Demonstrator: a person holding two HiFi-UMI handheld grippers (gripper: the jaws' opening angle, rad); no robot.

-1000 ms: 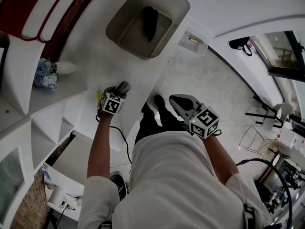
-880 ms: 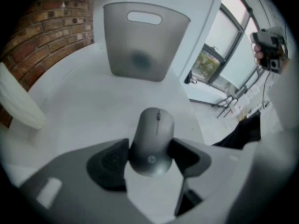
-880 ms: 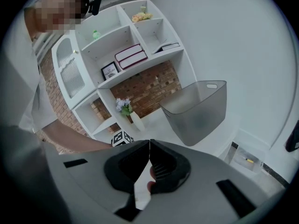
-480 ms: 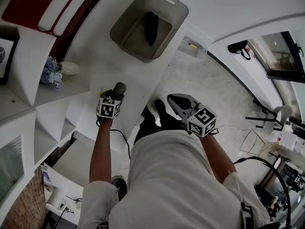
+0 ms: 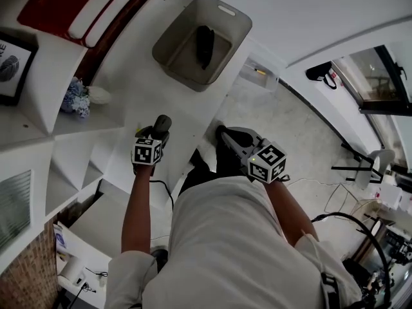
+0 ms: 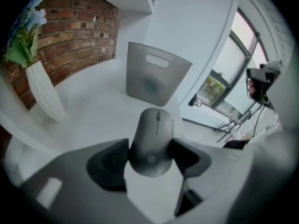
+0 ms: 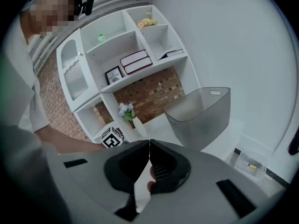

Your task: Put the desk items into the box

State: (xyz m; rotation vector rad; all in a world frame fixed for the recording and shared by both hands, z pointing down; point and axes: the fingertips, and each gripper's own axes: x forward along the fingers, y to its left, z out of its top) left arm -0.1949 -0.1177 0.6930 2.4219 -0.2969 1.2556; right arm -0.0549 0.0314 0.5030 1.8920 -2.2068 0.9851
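Left hand-held gripper (image 6: 150, 157) clamps mouse (image 6: 154, 132); box (image 6: 156, 80) well ahead.

Room as I see it: red brick wall (image 6: 79, 34) behind white shelving (image 7: 119, 43), pale speckled floor (image 5: 302, 131), daylit window (image 6: 231, 64) beyond.

Home office or study: white desk (image 5: 129, 76), white shelf unit (image 7: 138, 31) holding books (image 7: 135, 62), framed picture (image 7: 113, 74), flower vase (image 7: 130, 115); brick wall (image 7: 152, 94) behind.

- mouse (image 6: 152, 141): smooth, matt grey plastic
- box (image 6: 156, 80): frosted, semi-matt grey plastic
- brick wall (image 6: 70, 36): rough red brick
- desk (image 6: 98, 111): smooth white top, faint sheen
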